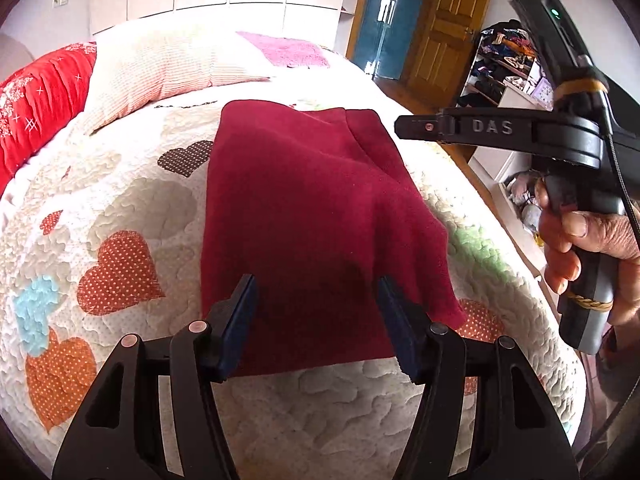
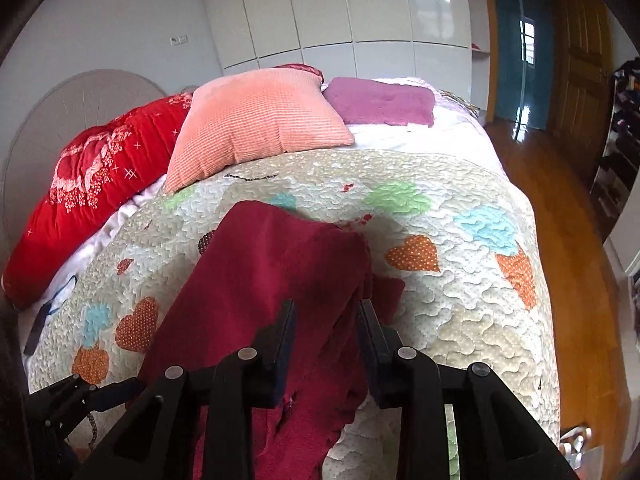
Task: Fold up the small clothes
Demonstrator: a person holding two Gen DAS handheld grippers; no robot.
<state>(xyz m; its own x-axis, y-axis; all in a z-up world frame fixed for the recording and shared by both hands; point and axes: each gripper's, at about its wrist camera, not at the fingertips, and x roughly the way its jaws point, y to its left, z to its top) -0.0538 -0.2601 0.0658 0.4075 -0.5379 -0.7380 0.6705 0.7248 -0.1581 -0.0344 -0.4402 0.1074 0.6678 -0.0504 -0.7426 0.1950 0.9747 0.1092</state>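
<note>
Red garment [image 1: 304, 216] lies mid-frame on your quilt [image 1: 120, 200], partly folded. Both the left gripper [image 1: 316, 324] and right gripper [image 2: 326, 344] are spread; next, pinch an edge.

Readable text, left wrist view: raised letters "DAS" stand on the side of the black arm of the right claw [image 1: 416, 127], which crosses the upper right of the frame. Letters are light grey on black, upright, read left to right. No other lettering is legible in this view; a small clock face on the shelf at right is too small to read. Right wrist view: no legible text, label or number.
</note>
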